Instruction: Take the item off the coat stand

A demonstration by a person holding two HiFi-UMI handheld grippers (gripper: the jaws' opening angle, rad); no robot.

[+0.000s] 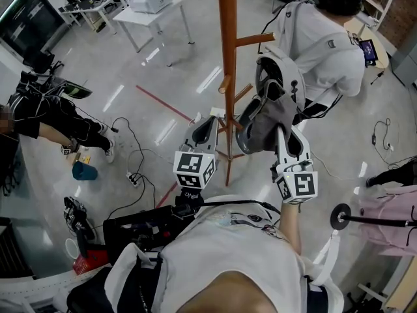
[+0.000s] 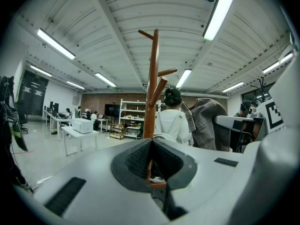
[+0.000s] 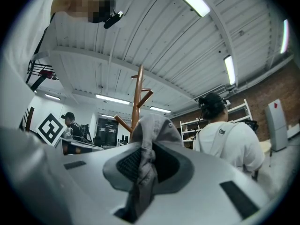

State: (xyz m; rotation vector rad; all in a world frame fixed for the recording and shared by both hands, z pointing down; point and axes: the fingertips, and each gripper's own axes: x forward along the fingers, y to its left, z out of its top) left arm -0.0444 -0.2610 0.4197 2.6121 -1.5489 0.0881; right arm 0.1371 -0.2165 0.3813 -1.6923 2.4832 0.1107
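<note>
The coat stand (image 1: 227,77) is an orange-brown wooden pole with short pegs, straight ahead of me. The item is a grey cap (image 1: 266,121), just right of the pole beside a lower peg (image 1: 242,94); whether it still rests on a peg I cannot tell. My right gripper (image 1: 277,133) is shut on the cap, and grey cloth (image 3: 149,142) is pinched between the jaws of this gripper (image 3: 143,168). My left gripper (image 1: 207,125) is just left of the pole, shut and empty. In its own view the left gripper (image 2: 152,159) points at the pole (image 2: 151,97), with the cap (image 2: 206,123) to the right.
A person in a white shirt (image 1: 319,44) stands just behind the stand. Another person (image 1: 39,116) sits on the floor at left. Cables and a power strip (image 1: 133,175) lie on the floor. A white table with a printer (image 1: 150,8) stands at the back.
</note>
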